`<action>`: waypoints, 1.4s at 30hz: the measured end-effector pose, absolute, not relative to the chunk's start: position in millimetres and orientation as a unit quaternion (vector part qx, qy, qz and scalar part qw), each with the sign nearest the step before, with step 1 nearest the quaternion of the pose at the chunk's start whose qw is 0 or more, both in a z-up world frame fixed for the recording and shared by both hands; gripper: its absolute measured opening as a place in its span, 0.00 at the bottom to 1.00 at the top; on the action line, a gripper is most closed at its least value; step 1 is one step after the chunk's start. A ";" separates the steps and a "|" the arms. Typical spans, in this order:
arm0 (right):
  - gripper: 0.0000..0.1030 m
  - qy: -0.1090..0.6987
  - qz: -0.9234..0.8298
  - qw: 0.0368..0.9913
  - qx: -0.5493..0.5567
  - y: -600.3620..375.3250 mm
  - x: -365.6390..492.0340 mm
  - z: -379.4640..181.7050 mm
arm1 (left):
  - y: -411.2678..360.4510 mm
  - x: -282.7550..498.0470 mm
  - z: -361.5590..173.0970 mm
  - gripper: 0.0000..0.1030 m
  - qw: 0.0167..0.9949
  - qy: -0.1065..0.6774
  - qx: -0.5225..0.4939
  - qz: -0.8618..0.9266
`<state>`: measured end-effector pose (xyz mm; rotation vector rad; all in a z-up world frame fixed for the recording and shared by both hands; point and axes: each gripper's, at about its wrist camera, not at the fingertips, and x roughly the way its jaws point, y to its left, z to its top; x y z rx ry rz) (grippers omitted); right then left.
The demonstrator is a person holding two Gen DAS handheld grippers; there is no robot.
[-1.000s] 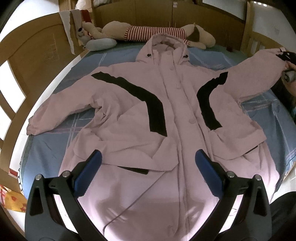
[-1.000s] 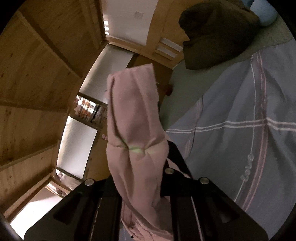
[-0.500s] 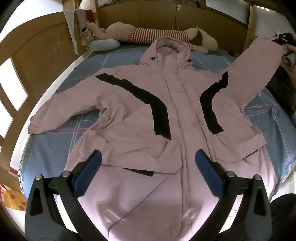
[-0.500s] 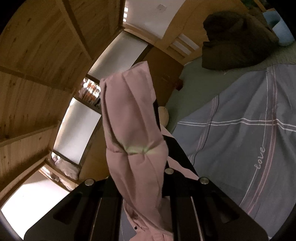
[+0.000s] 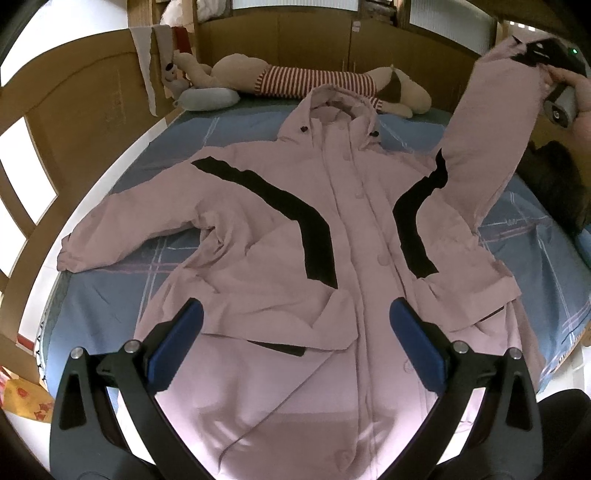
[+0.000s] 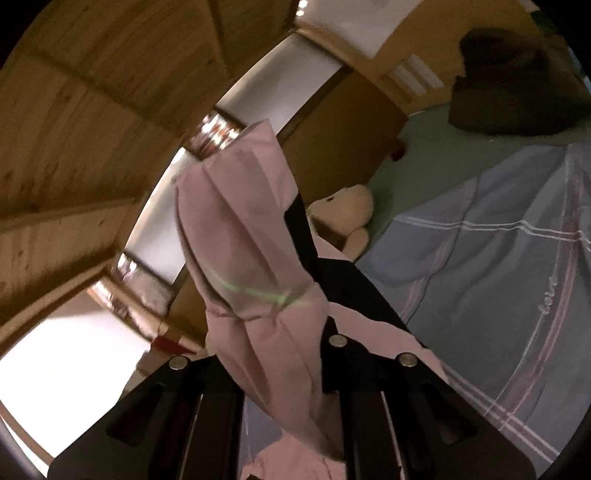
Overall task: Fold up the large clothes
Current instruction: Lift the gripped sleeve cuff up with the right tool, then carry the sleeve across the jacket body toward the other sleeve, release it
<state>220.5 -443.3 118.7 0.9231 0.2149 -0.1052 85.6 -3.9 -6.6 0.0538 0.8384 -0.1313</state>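
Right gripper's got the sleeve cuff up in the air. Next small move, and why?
Probably carry the cuff inward across the coat front and lay it down. The right gripper is shut on the cuff, the sleeve hangs lifted off the bed, and the body lies flat, buttoned. The left gripper hovers open above the hem, holding nothing.

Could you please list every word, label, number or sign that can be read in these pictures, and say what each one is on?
"love": in cursive script, seen turned on its side, on the blue checked bedsheet, right wrist view.
Faint marks on the wooden headboard panel, left wrist view: too faint to read.
Small white tag on the wooden panel behind the plush toy: too small to read.
The pink coat shows no readable text.
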 end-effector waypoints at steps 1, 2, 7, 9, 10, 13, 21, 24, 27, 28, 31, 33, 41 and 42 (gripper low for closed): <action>0.09 0.106 -0.045 0.891 0.440 -435.1 222.9 120.9 | -3.3 85.8 -5.9 0.98 0.911 0.406 0.026 -0.063; 0.09 0.110 -0.037 0.894 0.434 -425.9 225.9 123.0 | -2.5 86.2 -5.3 0.98 0.912 0.405 0.025 -0.062; 0.09 0.128 -0.013 0.902 0.413 -393.4 237.7 123.3 | 1.2 87.5 -3.9 0.98 0.912 0.405 0.021 -0.060; 0.09 0.133 -0.009 0.903 0.409 -386.5 241.7 122.4 | 3.0 87.1 -2.6 0.98 0.913 0.403 0.020 -0.059; 0.09 0.136 -0.007 0.903 0.408 -384.4 243.5 120.7 | 4.0 87.3 -2.0 0.98 0.913 0.403 0.018 -0.058; 0.09 0.146 0.004 0.901 0.408 -370.6 250.8 117.7 | 8.0 87.8 0.4 0.98 0.915 0.400 0.015 -0.056; 0.09 0.173 0.028 0.901 0.396 -325.0 268.9 112.3 | 21.5 89.1 9.7 0.98 0.918 0.394 -0.002 -0.052; 0.09 0.184 0.038 0.899 0.396 -310.6 277.5 106.7 | 24.4 88.7 9.7 0.98 0.918 0.394 -0.004 -0.052; 0.09 0.194 0.043 0.899 0.390 -297.9 284.9 101.3 | 26.5 87.5 10.5 0.98 0.919 0.392 -0.004 -0.051; 0.09 0.196 0.044 0.899 0.389 -295.4 286.7 99.2 | 27.5 87.4 10.8 0.98 0.918 0.392 -0.005 -0.051; 0.09 0.206 0.049 0.897 0.387 -283.1 294.3 90.4 | 30.5 86.9 12.3 0.98 0.919 0.392 -0.010 -0.050; 0.09 0.211 0.051 0.897 0.385 -275.8 297.9 86.1 | 32.1 87.0 13.2 0.98 0.919 0.391 -0.011 -0.050; 0.09 0.234 0.055 0.899 0.367 -249.5 309.5 66.1 | 36.5 86.2 14.1 0.98 0.919 0.391 -0.016 -0.051; 0.09 0.237 0.055 0.899 0.364 -246.0 311.3 63.0 | 36.5 85.9 14.4 0.98 0.919 0.391 -0.016 -0.052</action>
